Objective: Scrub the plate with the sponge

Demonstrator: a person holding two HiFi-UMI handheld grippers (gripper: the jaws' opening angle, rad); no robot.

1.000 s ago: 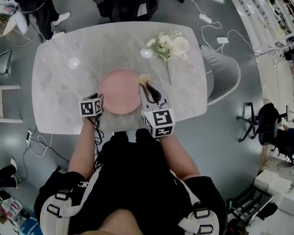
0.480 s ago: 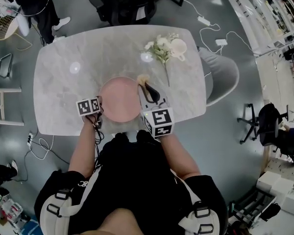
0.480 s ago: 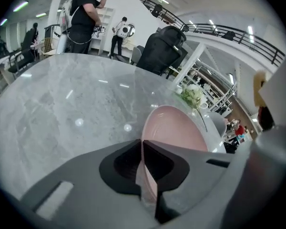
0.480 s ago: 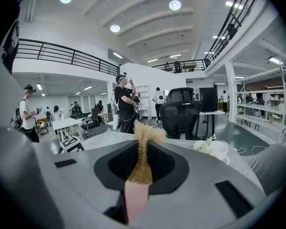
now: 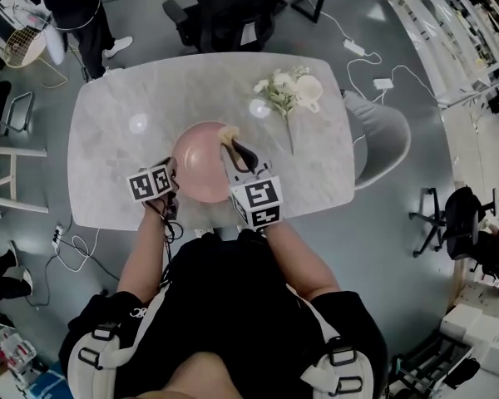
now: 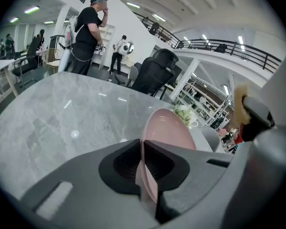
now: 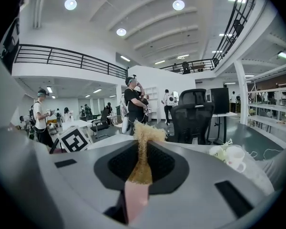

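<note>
Most of the sponge (image 7: pixel 142 128) is buried between the jaws of the right gripper (image 7: pixel 143 149); beneath that gripper, part of the plate (image 5: pixel 198 166) is covered.

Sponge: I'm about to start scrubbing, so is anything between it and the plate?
Nothing visible. The sponge, in the right gripper, is at the far rim of the plate, with nothing between them.

Bright, even light comes from round ceiling lamps (image 7: pixel 70 4), leaving small white glare spots on the pale grey marble bench (image 5: pixel 108 156). Shadows are faint. Every view bows at its edges, and the near rim of the round pink plate (image 6: pixel 168 130) is blurred.
</note>
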